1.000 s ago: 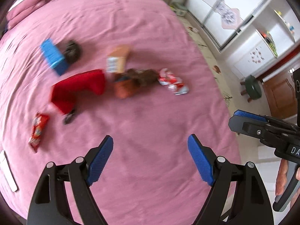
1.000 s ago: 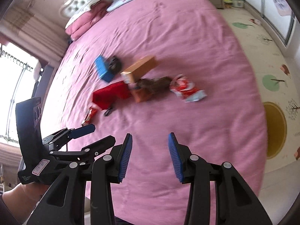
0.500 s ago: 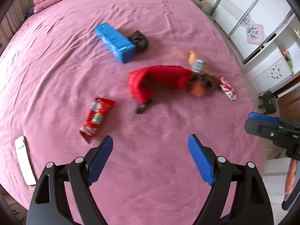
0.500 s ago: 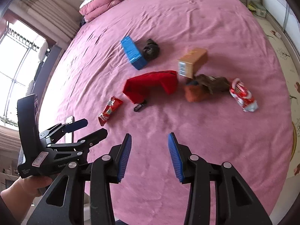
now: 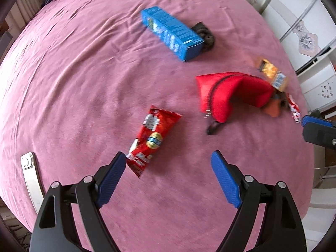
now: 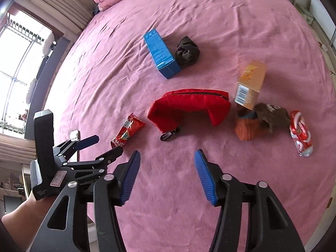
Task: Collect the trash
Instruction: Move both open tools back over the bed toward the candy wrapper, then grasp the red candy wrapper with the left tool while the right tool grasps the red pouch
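Claws first: your left claw (image 5: 168, 176) hung wide and empty over the bed (image 5: 84, 84), one pad beside the red snack wrapper (image 5: 152, 138), likely lined up to pick it. Your right claw (image 6: 166, 174) had just been opening, nothing between its pads. Farther out lay the red pouch (image 6: 189, 107), blue box (image 6: 160, 54), orange carton (image 6: 251, 84) and a crumpled red wrapper (image 6: 300, 134).

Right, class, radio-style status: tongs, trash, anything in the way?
Both tongs open, empty; right's jaws just widened. Left tongs over red snack wrapper, not touching. Nothing blocking it.
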Tool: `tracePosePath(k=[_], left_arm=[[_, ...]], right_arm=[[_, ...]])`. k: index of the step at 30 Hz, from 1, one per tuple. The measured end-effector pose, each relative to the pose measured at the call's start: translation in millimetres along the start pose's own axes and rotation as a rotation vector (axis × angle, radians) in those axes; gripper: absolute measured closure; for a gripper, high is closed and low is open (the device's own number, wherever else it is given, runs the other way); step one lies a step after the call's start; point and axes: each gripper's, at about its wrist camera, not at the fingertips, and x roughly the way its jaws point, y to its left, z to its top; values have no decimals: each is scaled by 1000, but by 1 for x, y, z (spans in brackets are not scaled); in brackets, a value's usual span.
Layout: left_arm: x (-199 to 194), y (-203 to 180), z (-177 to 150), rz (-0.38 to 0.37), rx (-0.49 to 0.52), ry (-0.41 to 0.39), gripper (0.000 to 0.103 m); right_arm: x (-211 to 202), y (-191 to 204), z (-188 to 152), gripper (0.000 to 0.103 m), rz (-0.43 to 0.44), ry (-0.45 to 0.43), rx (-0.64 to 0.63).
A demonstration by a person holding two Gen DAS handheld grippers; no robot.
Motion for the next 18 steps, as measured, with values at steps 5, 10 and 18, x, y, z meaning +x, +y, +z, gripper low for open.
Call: tracePosePath(k=[5, 10, 18], left_arm=[[30, 18, 6, 18, -20, 43, 20], [50, 28, 13, 21, -31, 72, 20], [79, 41, 17, 3, -73, 117, 23]], right_arm=[[23, -1, 13, 39, 27, 35, 44], [45, 4, 25, 39, 44, 69, 70], [80, 13, 39, 38, 49, 105, 122]])
